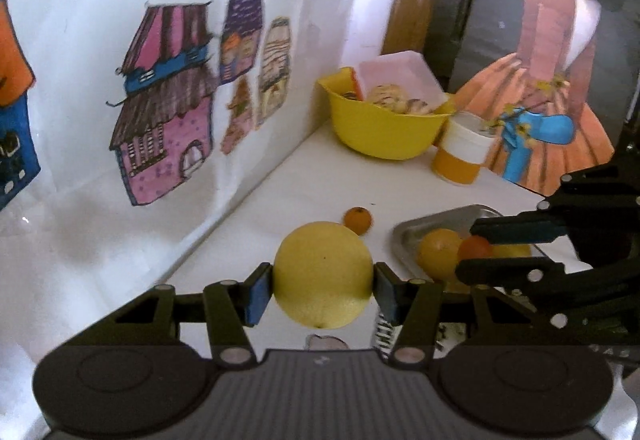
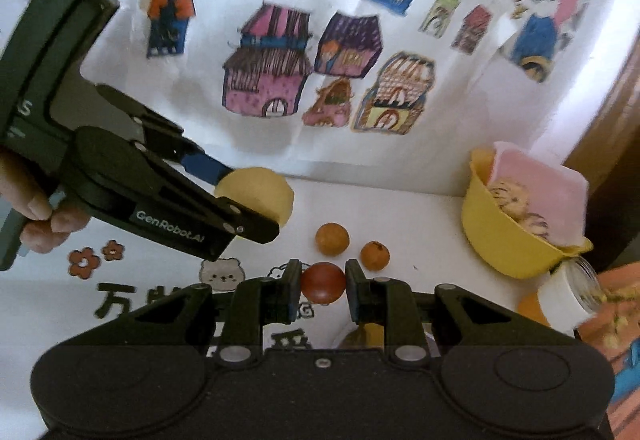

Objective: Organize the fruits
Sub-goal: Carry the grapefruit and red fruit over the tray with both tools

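- White tabletop [image 1: 304,175] runs back to a wall papered with coloured drawings of houses [image 1: 164,99], and a yellow bowl [image 1: 380,127] sits at the far end against that wall.
- Your left gripper [image 1: 322,290] is clamped on a large yellow fruit [image 1: 322,274], both blue pads pressed to its sides, nearer you than the bowl.
- Your right gripper [image 2: 323,286] is closed on a small red fruit [image 2: 323,283], held between the finger pads above the metal tray [image 1: 416,230].
- That tray lies on the near side of the bowl, with an orange fruit [image 1: 438,252] inside it.
- One small orange [image 1: 358,220] rests on the table between the bowl and the yellow fruit; your right camera shows two such small oranges [image 2: 332,238] loose there.
- An orange-and-white cup [image 1: 460,155] stands just beside the bowl.
- Your hand [image 2: 38,220] grips the left handle.
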